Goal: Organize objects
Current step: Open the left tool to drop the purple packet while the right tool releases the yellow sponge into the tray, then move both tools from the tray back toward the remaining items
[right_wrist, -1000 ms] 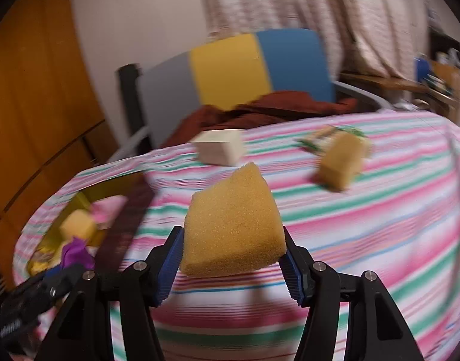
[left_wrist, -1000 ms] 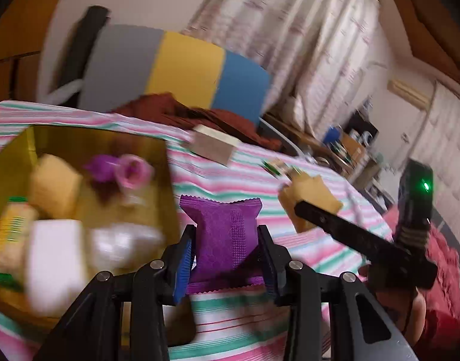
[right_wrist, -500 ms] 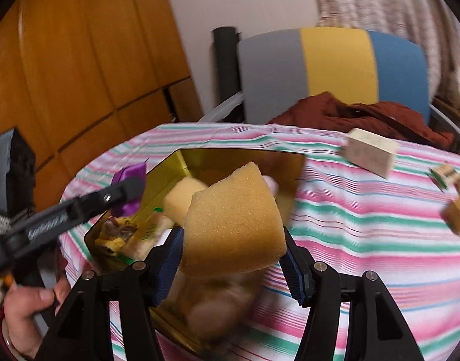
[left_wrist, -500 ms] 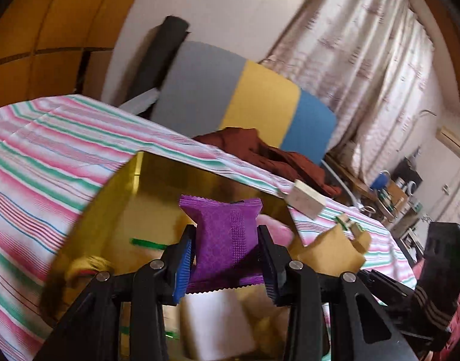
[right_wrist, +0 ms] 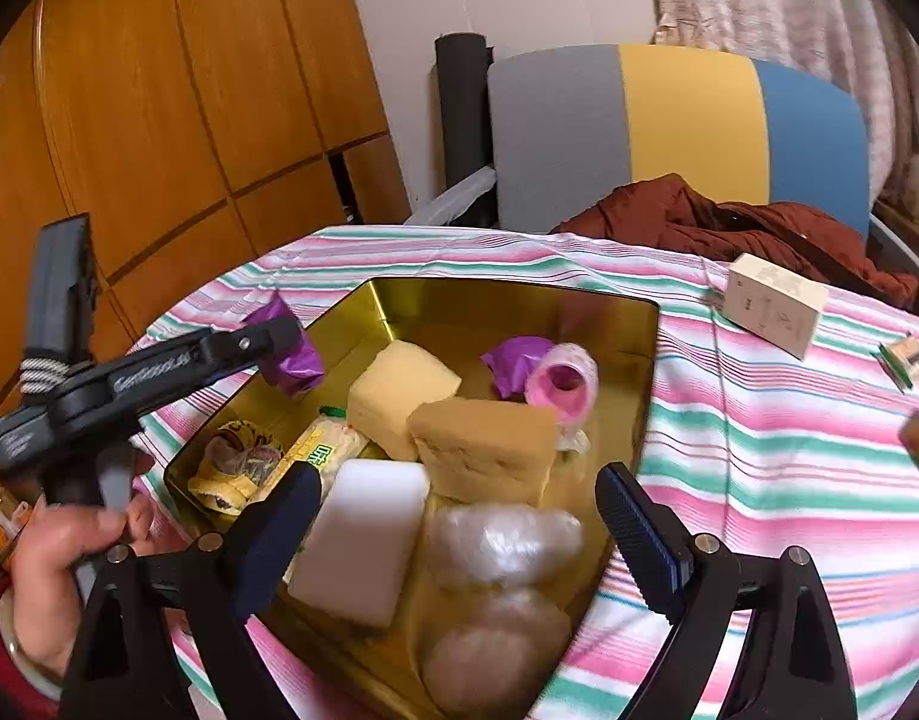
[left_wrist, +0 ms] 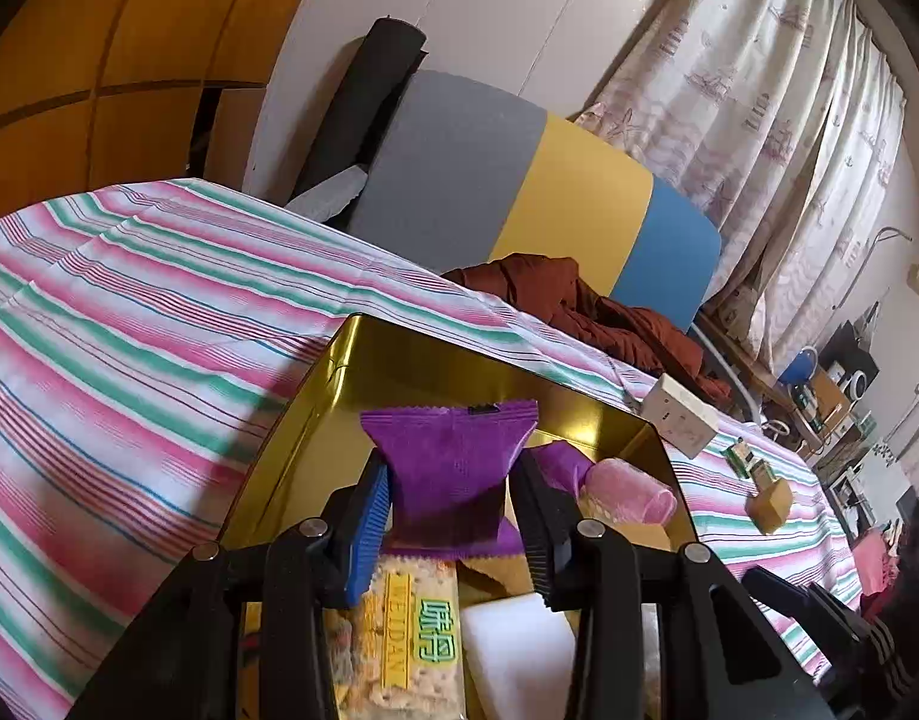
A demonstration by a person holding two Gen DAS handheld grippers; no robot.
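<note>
My left gripper is shut on a purple snack packet and holds it over the near-left part of the gold tin box. The right wrist view shows the same packet above the tin's left rim. My right gripper hangs over the tin's near end and its jaws are opening. The tan sponge lies in the tin between and beyond its fingers, touched by neither pad. A pale yellow sponge, a white block, a pink roll and a cracker pack also lie inside.
On the striped tablecloth, right of the tin, lie a white box, a yellow sponge cube and a small green-edged item. A grey, yellow and blue chair with a brown cloth stands behind. A hand grips the left tool.
Both grippers swung left to above the tin. The right jaws spread and let go of the tan sponge, which now lies in the tin. The left still holds the purple packet.
</note>
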